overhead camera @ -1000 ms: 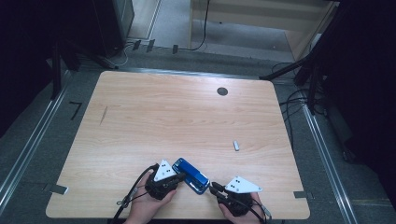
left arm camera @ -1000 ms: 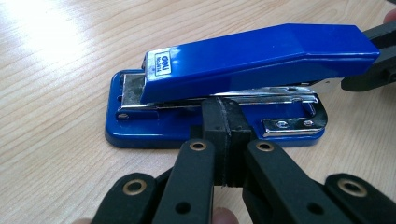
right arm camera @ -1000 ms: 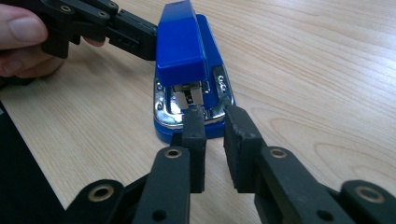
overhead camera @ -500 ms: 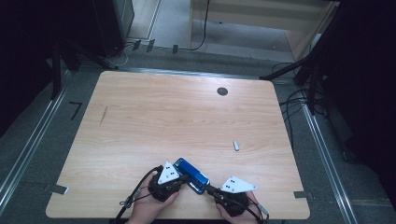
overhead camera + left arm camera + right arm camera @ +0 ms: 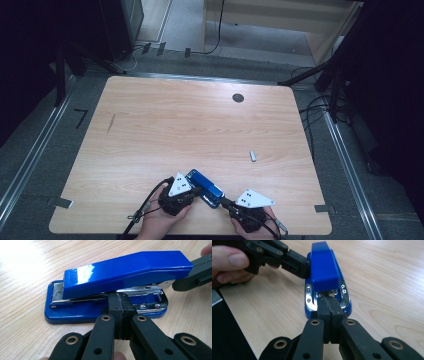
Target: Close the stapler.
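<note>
Near the lower edge of the high view, a blue stapler (image 5: 204,188) lies on the wooden table (image 5: 190,130), set on a slant between the two grippers. The left gripper (image 5: 196,190) comes at it from the lower left of the frame, the right gripper (image 5: 221,201) from the lower right, each held in a hand at the bottom edge.

In the left gripper view the stapler (image 5: 117,285) stretches across the middle of the frame, its blue top arm raised over the metal channel. The black jaws are pressed flat together with nothing between them (no gap shows), and their tip sits against the stapler's long side, at the slot between arm and base.

In the right gripper view the stapler (image 5: 325,277) points away up the frame. Here too the jaws are closed tight on nothing, their tip touching the metal at the stapler's near end. At upper left the left gripper (image 5: 298,266) touches the stapler's side.

A small white object (image 5: 253,156) lies on the table well apart, toward the right.
</note>
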Available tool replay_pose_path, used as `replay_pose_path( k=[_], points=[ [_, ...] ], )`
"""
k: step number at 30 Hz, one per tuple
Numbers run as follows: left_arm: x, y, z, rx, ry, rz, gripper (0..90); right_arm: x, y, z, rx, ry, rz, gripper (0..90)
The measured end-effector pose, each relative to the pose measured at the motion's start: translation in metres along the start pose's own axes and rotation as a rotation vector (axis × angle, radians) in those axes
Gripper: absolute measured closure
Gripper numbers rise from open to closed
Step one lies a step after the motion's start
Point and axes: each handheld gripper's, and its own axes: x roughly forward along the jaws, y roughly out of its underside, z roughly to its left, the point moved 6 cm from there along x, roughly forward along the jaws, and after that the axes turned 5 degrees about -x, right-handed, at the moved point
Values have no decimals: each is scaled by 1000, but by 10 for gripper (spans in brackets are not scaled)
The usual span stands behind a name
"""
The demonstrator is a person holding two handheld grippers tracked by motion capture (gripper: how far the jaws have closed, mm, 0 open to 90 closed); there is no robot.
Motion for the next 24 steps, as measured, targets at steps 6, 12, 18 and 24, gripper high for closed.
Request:
replay_pose_path(
  k=[6,12,18,24],
  points=[
    [0,0,0,0,-1,0,900,-1,-4,3,-13,0,-16,900],
    [0,0,0,2,-3,1,900,-4,-9,3,-16,12,-45,900],
    [-1,0,1,0,-3,2,900,-7,-15,5,-6,13,-86,900],
    [-1,0,1,2,-2,1,900,-8,-19,5,-5,12,-99,900]
  ],
)
